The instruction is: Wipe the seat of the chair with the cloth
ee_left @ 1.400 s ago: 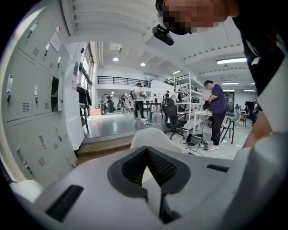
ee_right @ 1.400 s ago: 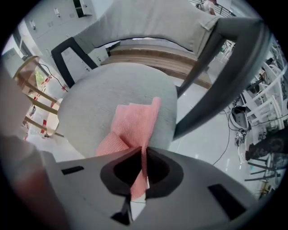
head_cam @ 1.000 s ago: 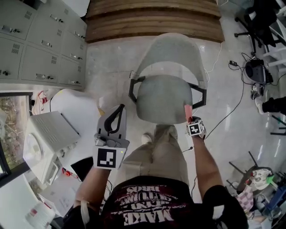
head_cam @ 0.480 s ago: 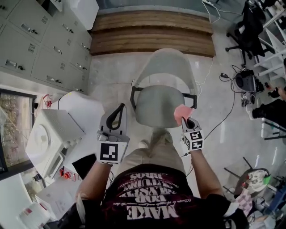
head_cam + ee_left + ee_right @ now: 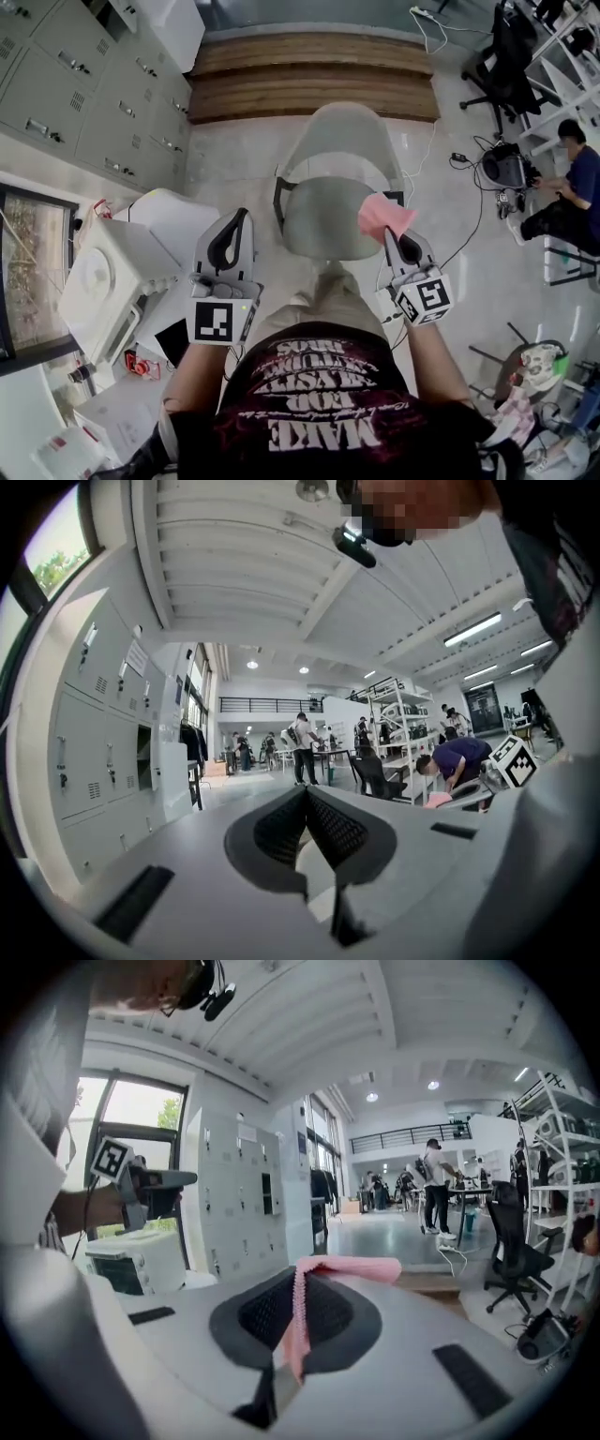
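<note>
The chair (image 5: 330, 220) stands just in front of the person, with its seat facing up and bare. The right gripper (image 5: 394, 239) has its jaws clamped on the pink cloth (image 5: 384, 216). It grips a fold of it, so that the free part flops over the tips; I think this leaves loose cloth to press on the seat. The cloth hangs above the right front corner of the chair seat, and I judge it is not touching yet.

The left gripper (image 5: 236, 230) is at the left front of the chair, jaws together with nothing between them, probably kept aside so the seat is free.

For writing, the shirt print (image 5: 323, 427) shows "MAKE" upside down; the other words I cannot read surely. The marker cubes carry only black-and-white squares.
</note>
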Demonstrator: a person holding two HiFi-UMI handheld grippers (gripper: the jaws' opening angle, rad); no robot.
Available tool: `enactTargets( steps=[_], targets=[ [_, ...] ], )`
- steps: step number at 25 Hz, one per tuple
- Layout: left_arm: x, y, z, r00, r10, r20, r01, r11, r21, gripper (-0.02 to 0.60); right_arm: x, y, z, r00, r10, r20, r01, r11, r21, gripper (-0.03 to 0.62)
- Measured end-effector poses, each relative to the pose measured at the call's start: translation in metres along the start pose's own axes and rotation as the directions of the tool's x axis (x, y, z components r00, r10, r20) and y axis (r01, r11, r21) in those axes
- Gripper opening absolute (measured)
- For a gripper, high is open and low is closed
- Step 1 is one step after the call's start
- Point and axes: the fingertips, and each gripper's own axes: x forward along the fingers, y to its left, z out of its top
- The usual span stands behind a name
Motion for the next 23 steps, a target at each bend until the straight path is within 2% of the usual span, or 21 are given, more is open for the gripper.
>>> enactTargets(
  steps=[4, 9, 14, 23],
  targets=[
    [-0.016, 0.004, 0.016, 0.999, -0.005, 0.037, 0.004, 1.000, 0.008, 0.005, -0.022, 0.016, 0.059, 0.994, -0.004, 0.111, 0.013, 0.997, -0.079, 0.008],
    [-0.034, 0.011, 0.025, 0.996, 0.014, 0.087, -0.014, 1.000, -0.005, 0.006, -0.044, 0.038, 0.093, 0.986, -0.002, 0.169, 0.030, 0.986, -0.165, 0.009],
    [-0.048, 0.008, 0.028, 0.996, -0.008, 0.094, 0.008, 1.000, -0.004, 0.005, -0.058, 0.056, 0.102, 0.987, 0.005, 0.163, 0.029, 0.979, -0.204, 0.009],
    [-0.067, -0.032, 0.035, 0.993, -0.091, 0.069, 0.091, 0.996, 0.005, 0.005, -0.093, 0.074, 0.101, 0.989, -0.024, 0.143, 0.050, 0.982, -0.185, 0.008]
  ],
)
